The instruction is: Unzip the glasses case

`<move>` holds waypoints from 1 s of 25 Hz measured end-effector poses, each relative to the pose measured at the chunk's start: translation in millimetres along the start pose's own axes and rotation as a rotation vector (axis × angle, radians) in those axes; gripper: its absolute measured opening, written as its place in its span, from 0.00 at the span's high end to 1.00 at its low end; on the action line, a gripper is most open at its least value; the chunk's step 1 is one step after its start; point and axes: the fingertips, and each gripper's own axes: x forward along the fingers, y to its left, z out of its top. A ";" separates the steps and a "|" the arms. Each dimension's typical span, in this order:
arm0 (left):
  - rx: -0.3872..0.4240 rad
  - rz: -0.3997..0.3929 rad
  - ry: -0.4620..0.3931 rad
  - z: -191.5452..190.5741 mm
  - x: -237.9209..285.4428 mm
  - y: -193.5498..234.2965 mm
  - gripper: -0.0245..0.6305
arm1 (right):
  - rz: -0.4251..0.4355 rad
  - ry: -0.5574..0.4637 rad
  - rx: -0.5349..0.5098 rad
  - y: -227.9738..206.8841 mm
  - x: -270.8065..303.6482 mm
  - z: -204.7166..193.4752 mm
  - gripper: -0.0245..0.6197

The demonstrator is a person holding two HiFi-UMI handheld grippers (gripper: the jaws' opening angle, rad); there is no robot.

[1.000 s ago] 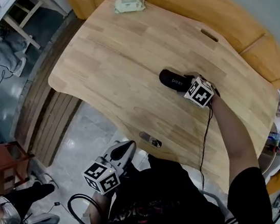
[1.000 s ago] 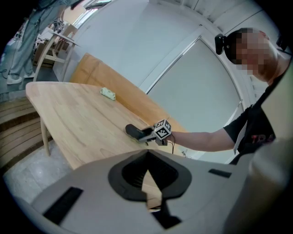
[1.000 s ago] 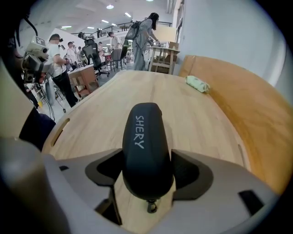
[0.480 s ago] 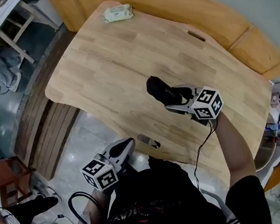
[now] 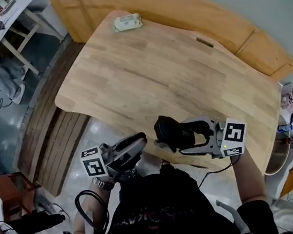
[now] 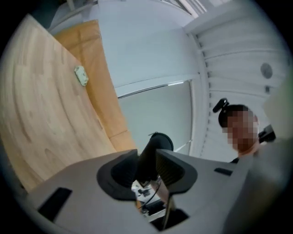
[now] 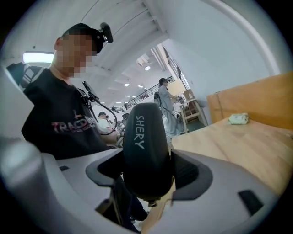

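A black glasses case [image 5: 169, 131] with white lettering hangs above the wooden table's [image 5: 151, 70] near edge. My right gripper [image 5: 177, 136] is shut on it, a pad on either side of the case [image 7: 144, 146]. My left gripper [image 5: 139, 140] points at the case's left end from close by. Its jaws have just been opening and stand a little apart. In the left gripper view [image 6: 149, 167] the dark case [image 6: 154, 148] shows in the narrow gap; I cannot tell whether the pads touch it.
A pale pack of wipes [image 5: 126, 22] lies at the table's far corner. An orange bench [image 5: 218, 11] runs behind the table. Grey floor and a white desk [image 5: 8, 19] lie to the left. People stand in the background of the right gripper view.
The right gripper has lifted the case off the table and carried it toward the near edge. The left gripper has risen and swung toward the case, its jaws parting slightly.
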 end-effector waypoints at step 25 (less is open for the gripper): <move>-0.118 -0.551 0.158 3.8 -22.0 -100.4 0.88 | 0.105 0.189 -0.191 98.2 37.7 5.6 0.44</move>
